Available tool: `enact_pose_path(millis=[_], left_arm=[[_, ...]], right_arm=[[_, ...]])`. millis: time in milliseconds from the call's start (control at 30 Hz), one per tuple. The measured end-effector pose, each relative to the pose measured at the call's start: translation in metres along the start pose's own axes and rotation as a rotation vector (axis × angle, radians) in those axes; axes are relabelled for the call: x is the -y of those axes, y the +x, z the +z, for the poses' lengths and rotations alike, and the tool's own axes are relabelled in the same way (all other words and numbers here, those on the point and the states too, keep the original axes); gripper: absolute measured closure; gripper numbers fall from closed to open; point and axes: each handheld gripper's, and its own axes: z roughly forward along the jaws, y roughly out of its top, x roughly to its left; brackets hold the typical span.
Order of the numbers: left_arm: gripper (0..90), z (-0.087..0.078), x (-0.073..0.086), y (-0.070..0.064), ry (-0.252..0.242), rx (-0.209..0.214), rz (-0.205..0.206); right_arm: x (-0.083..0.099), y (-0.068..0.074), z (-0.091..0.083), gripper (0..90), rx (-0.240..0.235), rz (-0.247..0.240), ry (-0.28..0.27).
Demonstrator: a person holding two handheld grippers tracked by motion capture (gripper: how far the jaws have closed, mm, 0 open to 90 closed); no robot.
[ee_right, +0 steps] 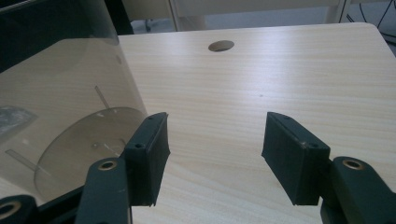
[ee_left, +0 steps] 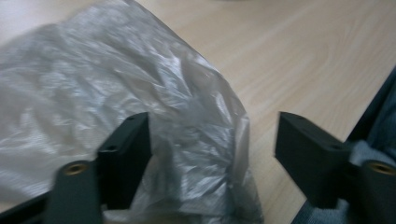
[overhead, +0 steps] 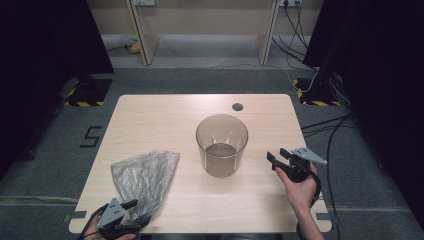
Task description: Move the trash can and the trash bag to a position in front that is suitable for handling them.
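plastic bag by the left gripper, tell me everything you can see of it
The plastic bag is thin, grey-clear film, crinkled and glossy, and looks empty. It lies flattened on the table at its near left, wide end pointing toward the clear round container but apart from it, narrowing toward the near edge. The left gripper is open with its jaws astride the bag's near end: in the left gripper view one jaw is against the film, the other off to the side over bare wood.

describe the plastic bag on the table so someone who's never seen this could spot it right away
On the light wooden table, look to the near left corner. The plastic bag lies there crumpled beside the left gripper; it is grey, translucent and flat, unlike the upright clear round container at the table's middle.
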Motion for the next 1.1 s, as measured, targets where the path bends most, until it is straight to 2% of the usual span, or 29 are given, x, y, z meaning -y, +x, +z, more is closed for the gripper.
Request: enact_pose_path(millis=[67,133,200,333,433,500,667,700,833,900,967,1100], left_arm=[[44.7,0.009,-0.004,0.0,0.042,0.006,0.038],[59.1,0.018,-0.008,0.003,0.047,0.014,0.045],[69.6,0.027,-0.014,0.009,0.06,0.014,0.059],[70.4,0.044,-0.03,0.025,0.069,0.015,0.09],[67.0,0.056,-0.041,0.037,0.043,0.039,0.093],[61.4,0.061,-0.045,0.041,0.023,0.045,0.075],[48.1,0.061,-0.045,0.044,-0.022,0.045,0.042],[42.1,0.06,-0.046,0.044,-0.041,0.048,0.026],[16.6,0.052,-0.048,0.04,-0.123,0.113,-0.059],[15.3,0.048,-0.049,0.041,-0.155,0.122,-0.067],[15.1,0.045,-0.053,0.044,-0.187,0.112,-0.096],[15.1,0.043,-0.059,0.053,-0.218,0.053,-0.145]], right_arm=[[0.0,0.001,0.0,40.7,-0.006,-0.006,0.001],[0.0,0.002,0.002,40.5,-0.013,-0.005,0.003],[0.002,0.004,0.004,40.4,-0.02,-0.012,0.009],[0.003,0.004,0.006,40.3,-0.02,-0.014,0.013],[0.005,0.002,0.006,40.3,-0.016,-0.009,0.016],[0.006,0.002,0.006,40.2,-0.017,-0.008,0.018],[0.008,-0.002,0.008,40.1,-0.013,-0.003,0.02],[0.008,-0.003,0.008,40.0,-0.012,0.001,0.023],[0.008,-0.004,0.008,39.5,-0.018,0.008,0.02],[0.008,-0.006,0.006,39.2,-0.018,0.011,0.016],[0.008,-0.008,0.004,39.1,-0.015,0.021,0.012],[0.009,-0.011,0.0,38.8,-0.009,0.028,0.007]])
